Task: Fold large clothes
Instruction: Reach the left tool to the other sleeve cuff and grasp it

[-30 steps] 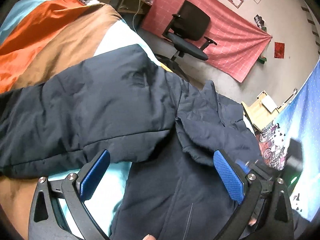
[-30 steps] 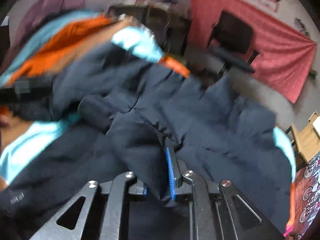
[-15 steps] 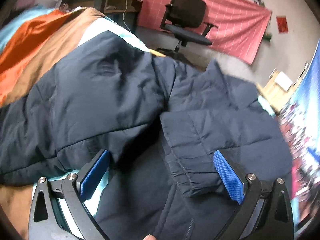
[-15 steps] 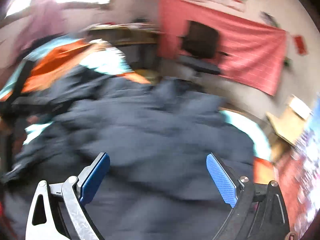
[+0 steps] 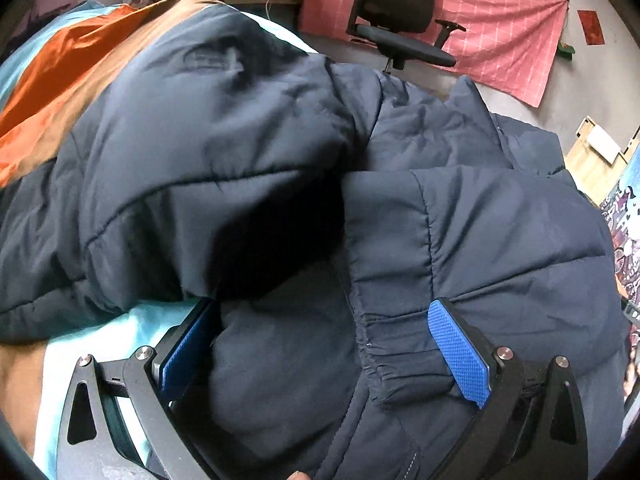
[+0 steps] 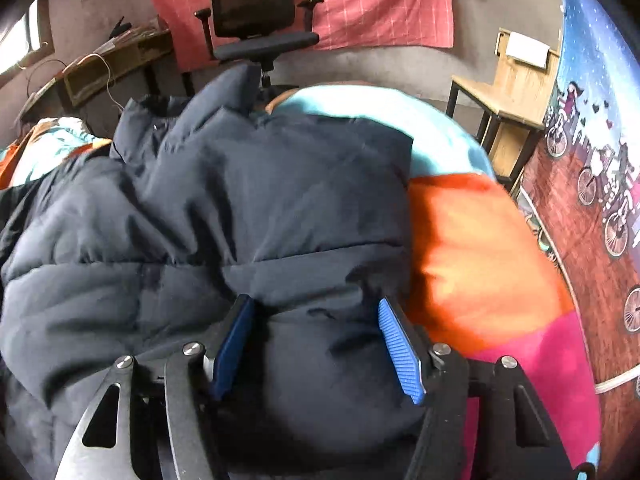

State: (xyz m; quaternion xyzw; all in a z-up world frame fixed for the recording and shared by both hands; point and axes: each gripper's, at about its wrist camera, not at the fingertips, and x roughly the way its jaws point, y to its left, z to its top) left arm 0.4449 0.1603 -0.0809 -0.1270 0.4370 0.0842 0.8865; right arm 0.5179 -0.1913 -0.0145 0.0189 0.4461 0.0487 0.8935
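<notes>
On the bed: dark navy puffer jacket [image 5: 248,152], spread over a bedcover [image 5: 72,52] of orange, tan and pale blue blocks.
Jacket, left view: 1 sleeve folded across the body, elastic cuff [image 5: 396,344] lying near the front of the frame, beside the right blue pad.
Jacket, right view: padded bulk [image 6: 240,208] bunched up, edge beside an orange patch of bedcover [image 6: 472,248] with pink below it.
Left gripper [image 5: 324,344]: jaws spread wide, pressed down into the padding (fabric bulging between the 2 blue pads, nothing pinched).
Left pads: 1 half buried under a fold [image 5: 188,344], the other fully visible [image 5: 460,352].
Right gripper [image 6: 320,344]: jaws part open, a hump of jacket sitting between the pads; cannot tell whether it is truly gripped.
Behind the bed: black office chair [image 6: 256,28] in front of a pink checked cloth [image 6: 380,0] on the wall.
Far left: cluttered desk [image 6: 116,56].
Right side: wooden stand [image 6: 508,100], beside a wall hanging with bicycles [image 6: 600,184].
</notes>
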